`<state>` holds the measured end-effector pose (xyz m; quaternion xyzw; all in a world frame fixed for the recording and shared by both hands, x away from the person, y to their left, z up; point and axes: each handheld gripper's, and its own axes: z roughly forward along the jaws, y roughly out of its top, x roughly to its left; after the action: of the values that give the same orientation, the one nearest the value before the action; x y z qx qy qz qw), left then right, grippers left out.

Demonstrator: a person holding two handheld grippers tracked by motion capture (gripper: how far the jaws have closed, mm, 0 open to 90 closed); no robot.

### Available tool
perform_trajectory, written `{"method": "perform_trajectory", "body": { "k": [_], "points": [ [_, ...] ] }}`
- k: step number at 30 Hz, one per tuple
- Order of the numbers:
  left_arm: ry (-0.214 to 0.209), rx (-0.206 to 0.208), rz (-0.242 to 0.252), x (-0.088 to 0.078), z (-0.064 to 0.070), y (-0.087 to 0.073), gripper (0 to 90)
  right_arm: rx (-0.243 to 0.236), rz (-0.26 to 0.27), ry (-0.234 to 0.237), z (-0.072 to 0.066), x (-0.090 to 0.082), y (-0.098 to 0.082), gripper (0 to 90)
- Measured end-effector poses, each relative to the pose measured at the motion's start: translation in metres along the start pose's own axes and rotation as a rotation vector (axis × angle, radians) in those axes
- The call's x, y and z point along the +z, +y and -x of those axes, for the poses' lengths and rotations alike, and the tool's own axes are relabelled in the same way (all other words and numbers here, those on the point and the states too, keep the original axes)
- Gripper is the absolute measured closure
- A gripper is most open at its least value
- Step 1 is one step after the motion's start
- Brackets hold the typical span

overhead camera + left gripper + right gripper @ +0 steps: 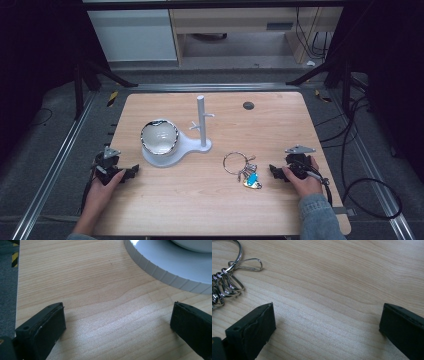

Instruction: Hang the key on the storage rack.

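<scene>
— Where's the key bunch?

— The key bunch [243,170] lies flat on the tabletop [210,200], right of centre, just beside my right gripper [275,171] and well apart from my left gripper [131,172].

— Which way does it run?

— Its long axis runs from the big ring [235,162], on the far left end, down to the blue tag [252,178] nearer me. In the right gripper view the ring [235,250] sits at the upper left, outside my jaws.

— Jaws?

— Both pairs are spread wide, released, nothing between them.

— Room?

— Bare wood on all sides of the keys. The white stand [172,150] with its bowl [159,137] is off to the left, near my left gripper; its ribbed base [160,272] is close ahead there.
</scene>
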<state>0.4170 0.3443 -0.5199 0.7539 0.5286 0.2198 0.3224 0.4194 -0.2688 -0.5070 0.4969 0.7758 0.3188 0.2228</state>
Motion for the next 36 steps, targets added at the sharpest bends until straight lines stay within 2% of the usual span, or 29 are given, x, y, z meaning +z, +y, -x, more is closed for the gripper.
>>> {"method": "perform_trajectory", "body": {
  "k": [17,21,25,26,29,30,33,36],
  "points": [
    [0.000,0.004,-0.003,0.000,0.000,0.000,0.0,-0.002,0.001,-0.002,0.000,-0.002,-0.001,1.3],
    [-0.001,0.005,-0.002,0.000,-0.001,0.001,0.0,-0.006,-0.003,-0.002,0.000,-0.004,-0.001,6.2],
    [-0.001,0.004,-0.002,0.000,0.000,0.001,0.0,-0.012,-0.039,0.010,-0.002,-0.010,0.000,9.4],
    [-0.001,0.005,-0.002,0.000,-0.001,0.001,0.0,-0.020,-0.044,0.024,-0.003,-0.013,0.001,10.5],
    [-0.001,0.005,-0.002,0.000,-0.001,0.001,0.0,-0.068,-0.063,0.012,-0.005,-0.020,0.006,16.2],
    [-0.001,0.005,-0.002,0.000,-0.001,0.001,0.0,-0.081,-0.062,0.023,-0.006,-0.023,0.009,18.3],
    [-0.001,0.003,-0.002,0.000,0.000,0.001,0.0,-0.107,-0.061,0.053,-0.007,-0.030,0.015,32.6],
    [-0.001,0.003,-0.002,0.000,0.000,0.001,0.0,-0.116,-0.083,0.082,-0.010,-0.035,0.020,40.2]
  ]
}}
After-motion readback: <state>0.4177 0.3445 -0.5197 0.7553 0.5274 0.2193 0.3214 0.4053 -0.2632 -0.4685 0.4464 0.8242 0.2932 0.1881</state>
